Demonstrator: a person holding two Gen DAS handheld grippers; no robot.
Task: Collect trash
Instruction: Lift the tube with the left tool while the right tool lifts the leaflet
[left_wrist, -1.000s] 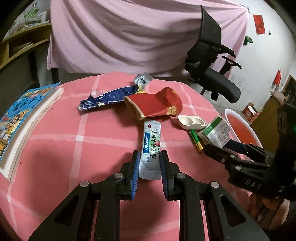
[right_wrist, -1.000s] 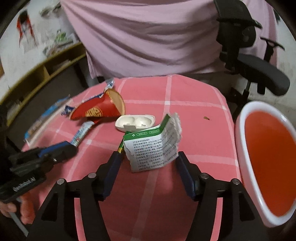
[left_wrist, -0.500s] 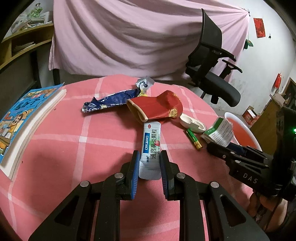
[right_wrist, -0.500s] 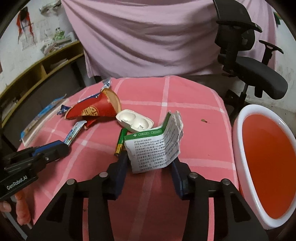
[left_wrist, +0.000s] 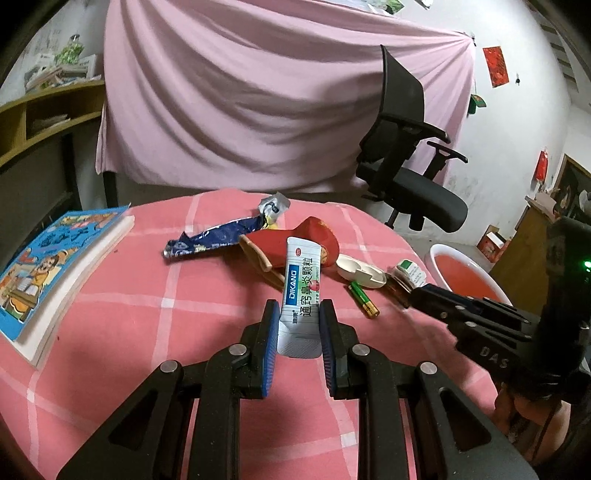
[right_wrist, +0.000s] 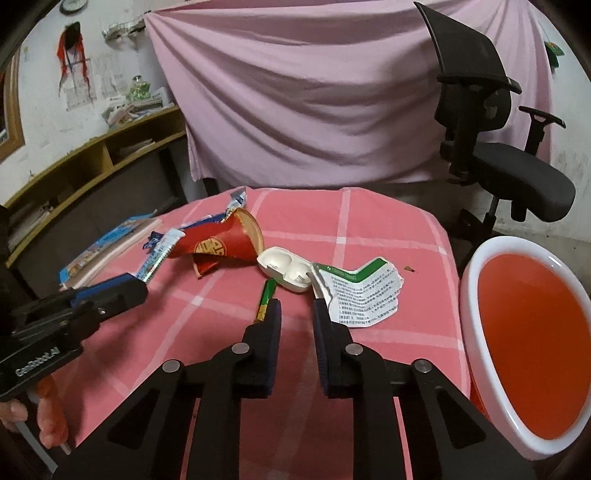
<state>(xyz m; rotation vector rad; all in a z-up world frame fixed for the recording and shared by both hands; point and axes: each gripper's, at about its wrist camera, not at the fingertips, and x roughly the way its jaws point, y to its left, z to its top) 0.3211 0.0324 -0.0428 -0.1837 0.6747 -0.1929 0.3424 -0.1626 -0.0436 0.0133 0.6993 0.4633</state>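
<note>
Litter mostly remains on the table (left_wrist: 122, 317): left gripper (left_wrist: 297, 320) pinches the sachet (left_wrist: 301, 291) aloft, right gripper (right_wrist: 297, 312) looks narrowed beside the torn box (right_wrist: 360, 295), grip uncertain, bin (right_wrist: 476, 384) empty.

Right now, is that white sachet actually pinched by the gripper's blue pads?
Touching. In the left wrist view, the white sachet sits squeezed between both pads of the left gripper, lifted off the pink tablecloth.

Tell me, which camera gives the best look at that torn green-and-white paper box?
The right wrist view: the torn box sits close, beside the right gripper, its printed side facing the camera. The left wrist view shows only a small corner of it far off, partly behind the gripper.
</note>
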